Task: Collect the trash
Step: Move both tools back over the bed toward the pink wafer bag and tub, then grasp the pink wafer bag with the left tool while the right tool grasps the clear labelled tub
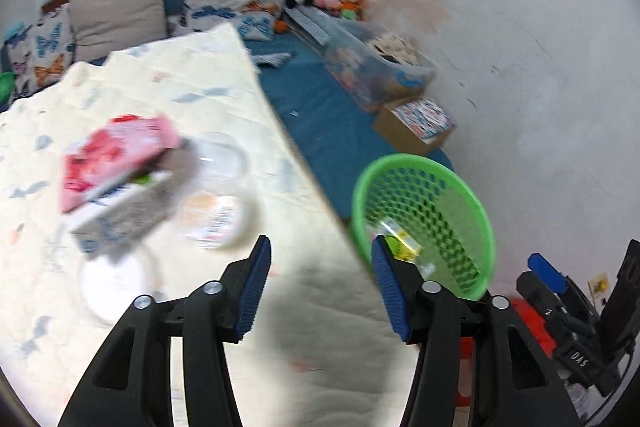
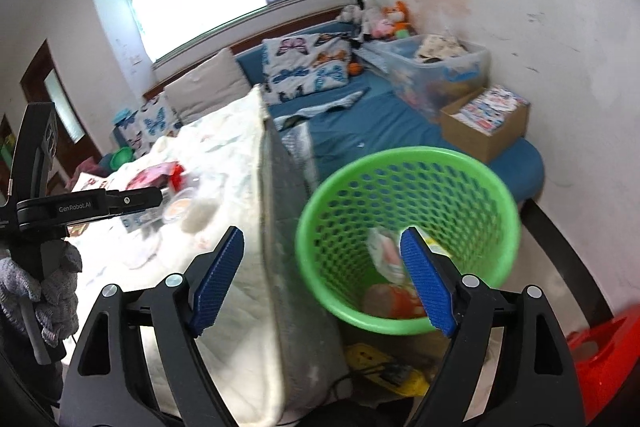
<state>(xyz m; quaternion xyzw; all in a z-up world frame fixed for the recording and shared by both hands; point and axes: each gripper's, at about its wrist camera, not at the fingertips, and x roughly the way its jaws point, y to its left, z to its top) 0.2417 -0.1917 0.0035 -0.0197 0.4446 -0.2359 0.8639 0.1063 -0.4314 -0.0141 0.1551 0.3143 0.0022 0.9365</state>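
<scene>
Hovering empty with jaws spread, the left gripper (image 1: 318, 263) and right gripper (image 2: 324, 275) flank a green mesh wastebasket (image 2: 408, 163) already holding wrappers, while a pink carton (image 1: 116, 155) and plastic cups (image 1: 212, 215) await collection on the mattress (image 1: 312, 327).

One green mesh wastebasket (image 2: 408, 239) stands beside the quilt-covered bed (image 1: 224, 99), with what looks like three pieces of trash in it: a crumpled white wrapper (image 2: 384, 253), an orange item (image 2: 394, 301) and a yellow packet (image 1: 404, 245). On the quilt I count one pink carton (image 1: 116, 155), one grey-and-white box (image 1: 124, 211) and three round plastic cups or lids (image 1: 214, 217), all blurred. Farther off are one clear storage bin (image 2: 436, 67), one cardboard box (image 2: 486, 125), four pillows (image 2: 308, 65) and two sets of tongs (image 1: 318, 267), both gaping and empty.
</scene>
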